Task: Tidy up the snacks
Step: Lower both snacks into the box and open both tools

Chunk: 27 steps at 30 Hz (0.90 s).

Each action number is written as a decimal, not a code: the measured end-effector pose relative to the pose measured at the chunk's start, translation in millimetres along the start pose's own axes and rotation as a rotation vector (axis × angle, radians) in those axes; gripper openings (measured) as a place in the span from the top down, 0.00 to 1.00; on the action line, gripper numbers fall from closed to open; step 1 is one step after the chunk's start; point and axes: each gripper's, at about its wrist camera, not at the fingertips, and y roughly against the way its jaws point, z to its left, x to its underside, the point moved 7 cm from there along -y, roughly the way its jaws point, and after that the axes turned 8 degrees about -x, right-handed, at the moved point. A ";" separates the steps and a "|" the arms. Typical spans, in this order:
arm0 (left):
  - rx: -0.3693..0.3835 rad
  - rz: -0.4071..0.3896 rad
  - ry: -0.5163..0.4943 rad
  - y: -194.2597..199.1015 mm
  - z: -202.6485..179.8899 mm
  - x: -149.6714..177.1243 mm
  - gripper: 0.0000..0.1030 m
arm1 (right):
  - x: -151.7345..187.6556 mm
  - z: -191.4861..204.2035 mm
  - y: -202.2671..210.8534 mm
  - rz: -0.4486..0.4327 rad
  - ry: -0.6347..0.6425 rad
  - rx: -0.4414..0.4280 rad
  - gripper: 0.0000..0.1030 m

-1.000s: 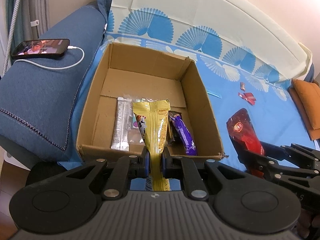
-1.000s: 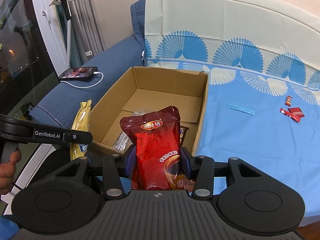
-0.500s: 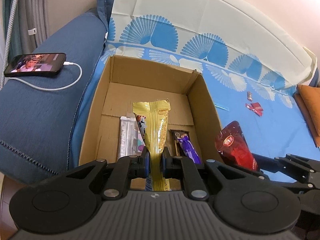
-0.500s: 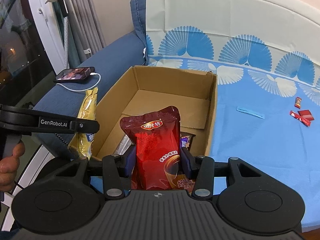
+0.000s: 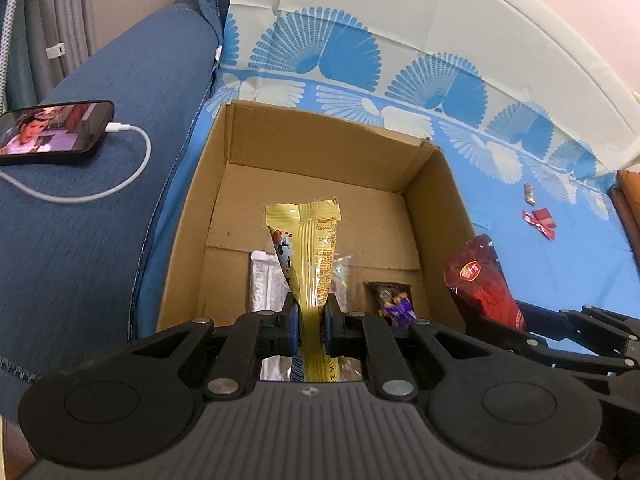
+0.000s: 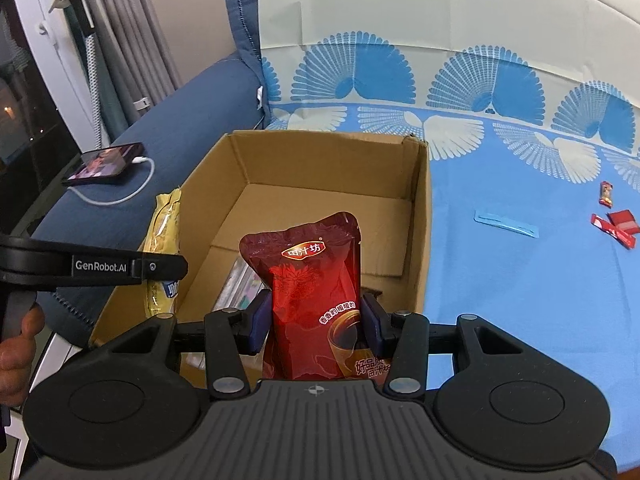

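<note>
An open cardboard box (image 5: 434,204) (image 6: 420,216) sits on a blue patterned cloth. My left gripper (image 5: 309,322) is shut on a yellow snack packet (image 5: 310,256) and holds it upright over the box's near part; the packet also shows in the right wrist view (image 6: 162,240). My right gripper (image 6: 316,320) is shut on a red pouch (image 6: 316,292) above the box's near right side; the pouch shows in the left wrist view (image 5: 480,280). In the box lie a silver bar (image 5: 264,284) and a purple-wrapped bar (image 5: 394,302).
A phone (image 5: 52,132) (image 6: 104,164) on a white charging cable lies on the blue sofa arm to the left. Small red wrapped candies (image 5: 540,220) (image 6: 618,224) and a thin blue strip (image 6: 506,226) lie on the cloth to the right. An orange cushion (image 5: 628,208) is far right.
Both grippers have moved forward and up over the box's near edge, still holding their packets. The box contents have not moved.
</note>
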 end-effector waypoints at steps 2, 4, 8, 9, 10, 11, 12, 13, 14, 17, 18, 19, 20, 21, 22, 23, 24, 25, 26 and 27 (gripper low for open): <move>-0.006 0.002 -0.003 -8.3 -0.2 -5.3 0.88 | -5.0 -3.0 -10.2 0.004 -0.003 0.001 0.51; -0.010 0.005 -0.006 -17.3 -0.2 -10.7 0.88 | -9.7 -6.9 -21.2 0.011 -0.007 0.003 0.51; -0.019 0.010 -0.008 -34.5 -2.3 -21.2 0.88 | -17.8 -15.7 -39.8 0.020 -0.015 0.014 0.51; -0.021 0.012 -0.009 -39.1 -2.9 -23.9 0.88 | -20.1 -17.9 -44.5 0.022 -0.018 0.017 0.51; -0.025 0.014 -0.009 -43.9 -3.6 -26.6 0.88 | -22.5 -20.5 -49.7 0.025 -0.021 0.020 0.51; -0.027 0.017 -0.009 -47.8 -4.0 -28.7 0.88 | -25.1 -22.4 -54.4 0.027 -0.024 0.023 0.51; -0.029 0.018 -0.011 -52.4 -4.8 -31.4 0.88 | -27.5 -24.4 -58.8 0.030 -0.026 0.025 0.51; -0.033 0.020 -0.013 -56.4 -6.0 -33.6 0.88 | -30.0 -26.0 -63.2 0.031 -0.027 0.028 0.51; -0.037 0.021 -0.016 -60.8 -6.9 -36.0 0.88 | -32.1 -27.4 -66.7 0.031 -0.028 0.030 0.51; -0.048 0.022 -0.023 -72.4 -8.2 -43.5 0.88 | -39.2 -31.0 -78.1 0.029 -0.023 0.036 0.51; -0.052 0.020 -0.026 -76.0 -8.0 -46.7 0.87 | -42.0 -31.9 -81.7 0.027 -0.023 0.038 0.51; -0.058 0.019 -0.029 -79.6 -7.5 -49.7 0.87 | -43.9 -31.8 -84.0 0.026 -0.025 0.040 0.51; -0.064 0.018 -0.031 -83.3 -6.7 -52.9 0.87 | -46.9 -32.1 -87.3 0.024 -0.028 0.040 0.51; -0.065 0.016 -0.036 -86.5 -6.3 -56.4 0.87 | -50.7 -32.7 -90.5 0.022 -0.033 0.038 0.50; -0.072 0.013 -0.042 -88.4 -5.6 -59.8 0.80 | -54.9 -33.3 -93.0 0.018 -0.041 0.030 0.48; -0.077 0.011 -0.045 -89.6 -5.0 -62.9 0.71 | -59.2 -33.4 -95.2 0.015 -0.049 0.017 0.44; -0.087 0.005 -0.040 -88.4 -3.0 -66.3 0.37 | -63.4 -34.1 -95.3 0.011 -0.060 0.007 0.34; -0.103 -0.008 -0.022 -85.0 0.0 -69.0 0.03 | -67.3 -35.2 -93.4 0.002 -0.070 0.006 0.29; -0.125 -0.032 -0.001 -79.2 3.2 -70.3 0.01 | -70.3 -36.0 -90.1 -0.007 -0.074 0.015 0.20; -0.144 -0.074 0.023 -70.7 6.9 -70.2 0.00 | -72.0 -36.7 -85.9 -0.017 -0.072 0.027 0.15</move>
